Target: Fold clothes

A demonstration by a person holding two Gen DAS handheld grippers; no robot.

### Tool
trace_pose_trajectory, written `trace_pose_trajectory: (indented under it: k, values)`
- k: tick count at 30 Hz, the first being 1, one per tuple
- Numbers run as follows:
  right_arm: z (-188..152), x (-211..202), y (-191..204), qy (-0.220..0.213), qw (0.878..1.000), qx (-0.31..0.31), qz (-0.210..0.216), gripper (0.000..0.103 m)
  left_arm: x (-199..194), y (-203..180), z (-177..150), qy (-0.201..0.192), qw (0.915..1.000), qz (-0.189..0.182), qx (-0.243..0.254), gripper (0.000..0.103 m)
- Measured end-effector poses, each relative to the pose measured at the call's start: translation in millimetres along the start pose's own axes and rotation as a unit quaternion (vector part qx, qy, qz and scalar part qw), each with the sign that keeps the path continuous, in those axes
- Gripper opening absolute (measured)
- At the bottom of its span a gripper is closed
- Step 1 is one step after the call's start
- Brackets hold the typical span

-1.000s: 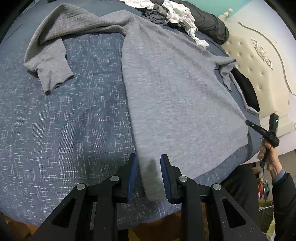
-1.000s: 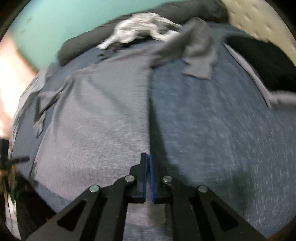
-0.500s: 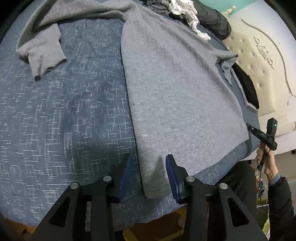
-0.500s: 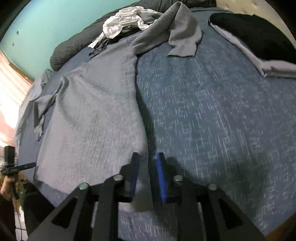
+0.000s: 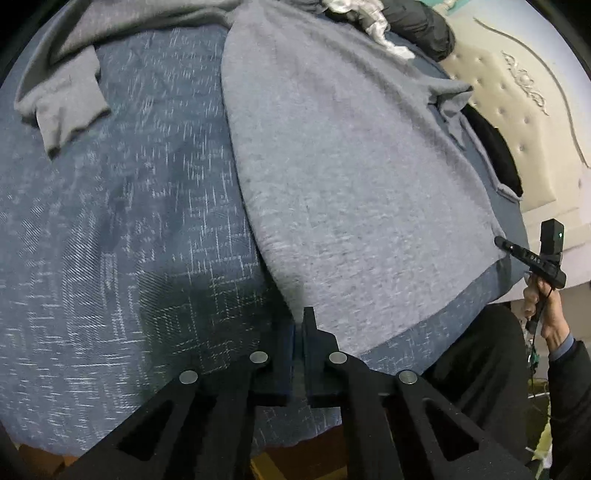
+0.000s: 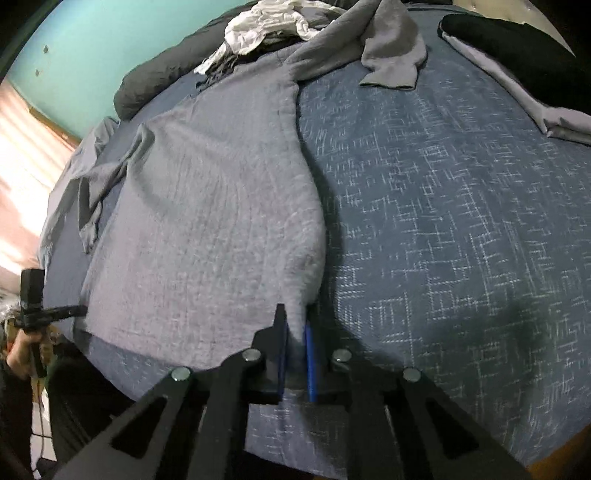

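A grey sweater (image 5: 351, 177) lies spread on the blue patterned bed cover (image 5: 110, 240). One sleeve (image 5: 62, 107) lies folded at the far left. My left gripper (image 5: 298, 332) is shut on the sweater's near hem corner. In the right wrist view the same sweater (image 6: 207, 221) lies left of centre, its sleeve (image 6: 391, 55) bunched at the top. My right gripper (image 6: 295, 339) is shut on the other hem corner, with grey cloth pinched between the blue pads.
A pile of white and dark clothes (image 6: 266, 26) and a dark pillow (image 6: 147, 85) lie at the far side. Folded black and grey garments (image 6: 517, 48) lie at the right. A cream headboard (image 5: 517, 92) stands right. The bed's edge is close below both grippers.
Both grippers were open around the hem corners half a second ago. Both have now closed on the cloth.
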State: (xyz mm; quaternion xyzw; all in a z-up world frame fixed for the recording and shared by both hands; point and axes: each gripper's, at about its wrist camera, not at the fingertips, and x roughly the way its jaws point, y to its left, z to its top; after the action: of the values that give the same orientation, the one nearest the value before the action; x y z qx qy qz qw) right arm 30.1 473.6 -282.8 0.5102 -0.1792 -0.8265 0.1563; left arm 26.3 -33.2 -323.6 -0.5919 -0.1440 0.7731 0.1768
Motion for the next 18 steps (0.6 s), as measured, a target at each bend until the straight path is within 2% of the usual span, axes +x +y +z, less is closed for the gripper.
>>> trace_pose_trajectory:
  k: [7,9,13,18]
  values:
    - [-1.6,-22.8,17.4,-0.015,0.999,-0.004,0.034,0.005,-73.9,-5.3,1.6,-0.060,0.9979,-0.013,0.021,0.003]
    - [-7.3,-25.3,21.1,-0.013,0.999,-0.007,0.028,0.005,-89.8,-3.1,-2.5,-0.072,0.9970,-0.013,0.025,0.003]
    - [-24.8,-4.3,6.0,0.014,1.000,0.005,0.003,0.005,-85.5,9.6,-11.4,-0.060,0.9980,-0.010,0.016,0.003]
    - [-45.0,25.6,-5.2,0.038,0.999,0.015,-0.017,0.005,-48.5,28.3,-21.2,-0.028,0.9995,-0.003,-0.016,0.003]
